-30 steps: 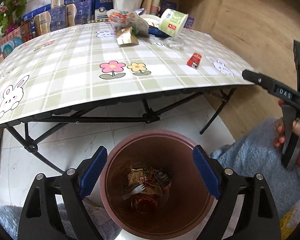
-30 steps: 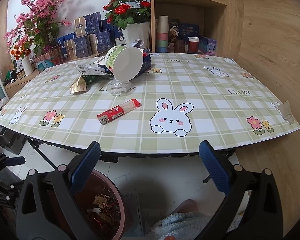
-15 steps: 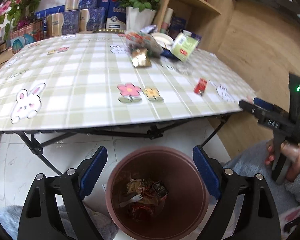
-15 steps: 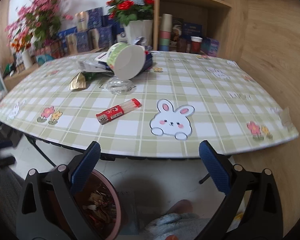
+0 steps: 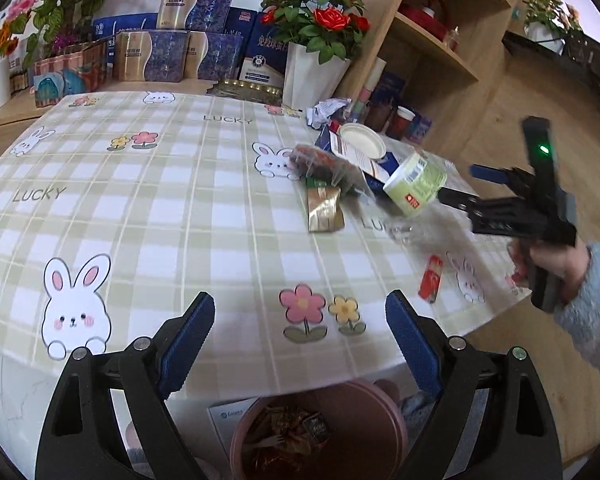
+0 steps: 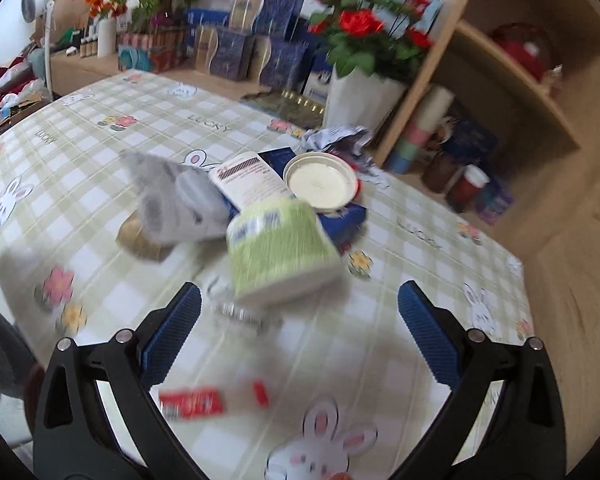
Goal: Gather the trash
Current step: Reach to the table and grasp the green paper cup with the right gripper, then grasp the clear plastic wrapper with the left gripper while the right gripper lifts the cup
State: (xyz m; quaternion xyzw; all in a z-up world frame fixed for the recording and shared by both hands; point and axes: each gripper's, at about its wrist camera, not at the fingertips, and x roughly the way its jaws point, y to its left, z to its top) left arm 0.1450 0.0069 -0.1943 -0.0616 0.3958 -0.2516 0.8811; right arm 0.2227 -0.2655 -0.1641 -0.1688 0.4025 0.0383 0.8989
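Below my left gripper [image 5: 300, 344], past the table's [image 5: 148, 216] near edge, the brown trash bin [image 5: 380, 404] sits on the floor with wrappers inside. My left jaws stand wide with nothing between them. Across the table's left half the checked cloth offers open room. Trash clusters far right: a green tipped paper cup [image 6: 280, 252], a white lid [image 6: 320, 182], a gold wrapper [image 5: 324, 210], a crumpled clear bag [image 5: 324, 164] and a red packet [image 6: 192, 402] near the right edge. My right gripper [image 6: 300, 344] hangs wide and empty just before the cup.
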